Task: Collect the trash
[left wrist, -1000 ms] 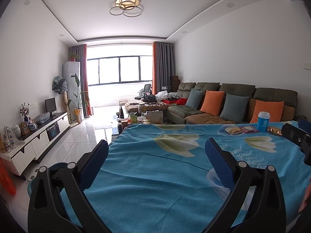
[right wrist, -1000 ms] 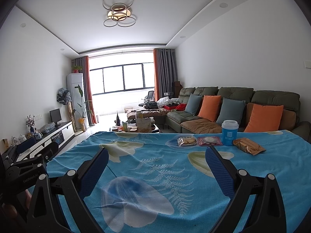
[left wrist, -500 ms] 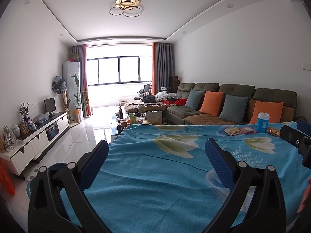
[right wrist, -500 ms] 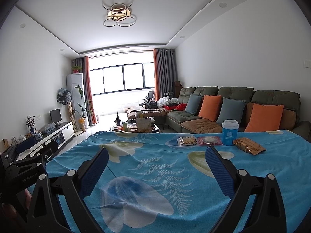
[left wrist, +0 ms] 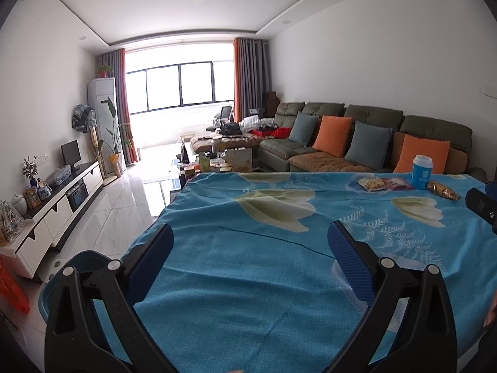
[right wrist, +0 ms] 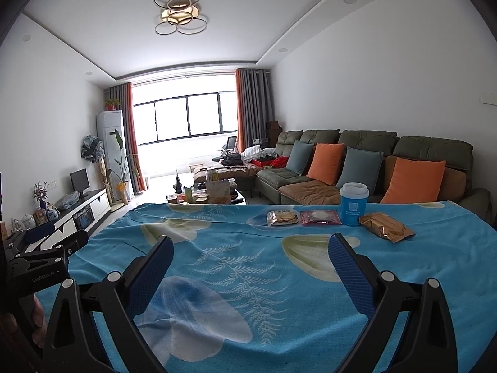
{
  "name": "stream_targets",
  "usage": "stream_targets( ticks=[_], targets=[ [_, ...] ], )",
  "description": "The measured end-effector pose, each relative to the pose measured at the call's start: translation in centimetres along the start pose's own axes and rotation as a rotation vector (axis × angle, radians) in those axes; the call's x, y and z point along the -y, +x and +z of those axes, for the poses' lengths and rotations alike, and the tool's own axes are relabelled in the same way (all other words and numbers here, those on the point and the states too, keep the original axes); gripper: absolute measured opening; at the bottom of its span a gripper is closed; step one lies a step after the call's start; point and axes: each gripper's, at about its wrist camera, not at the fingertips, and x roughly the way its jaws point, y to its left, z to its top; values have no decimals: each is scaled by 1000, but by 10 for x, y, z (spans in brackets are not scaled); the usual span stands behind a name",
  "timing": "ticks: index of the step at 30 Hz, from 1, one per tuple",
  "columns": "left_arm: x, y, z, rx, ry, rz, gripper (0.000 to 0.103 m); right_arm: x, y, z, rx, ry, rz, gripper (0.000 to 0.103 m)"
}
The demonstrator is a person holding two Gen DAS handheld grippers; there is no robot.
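On the far side of the blue flowered tablecloth point(right wrist: 236, 267) stand a blue paper cup with a white lid point(right wrist: 353, 203), a gold snack packet point(right wrist: 386, 231), a pink wrapper point(right wrist: 320, 217) and a clear biscuit packet point(right wrist: 282, 217). The left wrist view shows the same cup point(left wrist: 421, 171), gold packet point(left wrist: 442, 190) and wrappers point(left wrist: 372, 183) at the far right. My right gripper point(right wrist: 250, 248) is open above the cloth, well short of them. My left gripper point(left wrist: 250, 237) is open over the table's near left part, holding nothing.
A blue bin point(left wrist: 66, 275) stands on the floor at the table's left edge. Behind the table are a sofa with orange and grey cushions point(right wrist: 357, 168), a cluttered coffee table point(right wrist: 205, 195) and a white TV cabinet point(left wrist: 52, 208) along the left wall.
The left wrist view has tilted down a little, so the blue bin and more of the table show. The right gripper has hardly moved. Both stay open.
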Motion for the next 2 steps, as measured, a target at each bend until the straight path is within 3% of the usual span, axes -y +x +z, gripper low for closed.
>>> stream_targets(
  ticks=[2],
  targets=[
    [-2, 25, 5, -90, 7, -7, 97, 16, 11, 2, -59, 15, -29, 96]
  ],
)
